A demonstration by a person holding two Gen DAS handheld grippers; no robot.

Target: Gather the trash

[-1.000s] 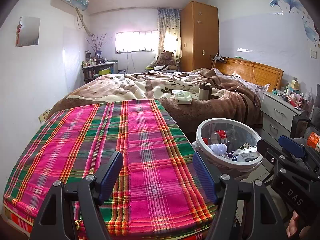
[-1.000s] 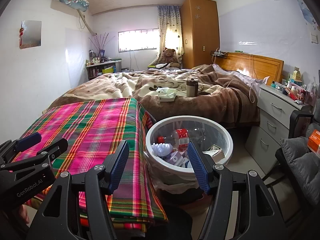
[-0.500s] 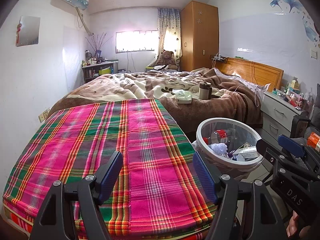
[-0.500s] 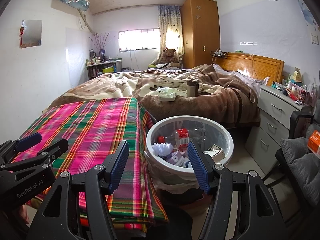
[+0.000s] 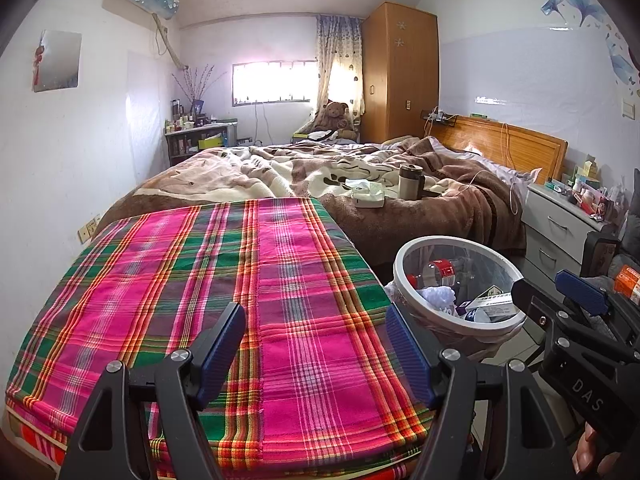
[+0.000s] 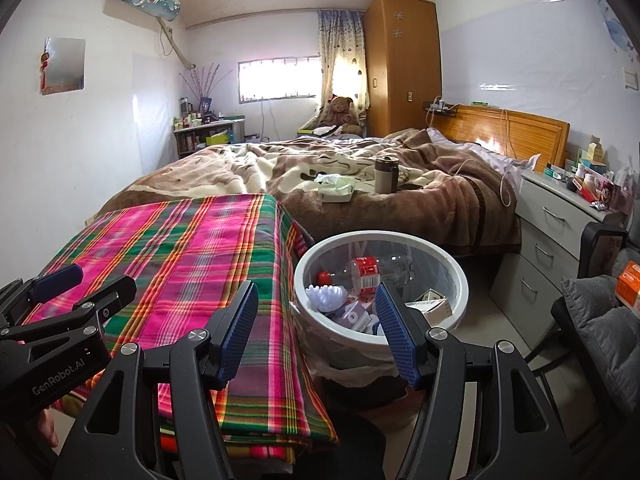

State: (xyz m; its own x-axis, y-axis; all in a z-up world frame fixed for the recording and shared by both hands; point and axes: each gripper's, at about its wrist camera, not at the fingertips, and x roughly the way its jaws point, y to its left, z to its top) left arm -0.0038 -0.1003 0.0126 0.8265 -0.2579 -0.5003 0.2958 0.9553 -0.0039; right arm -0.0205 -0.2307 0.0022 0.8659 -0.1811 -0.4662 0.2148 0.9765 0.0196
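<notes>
Trash, we judge, is already collected in the white-rimmed bin (image 6: 460, 280) standing on the floor just beside the plaid-covered table (image 5: 240, 280), with a bottle (image 6: 366, 270) and boxes inside, so we hold the left gripper (image 5: 316, 350) and right gripper (image 6: 318, 330) spread and empty near the bin.
</notes>
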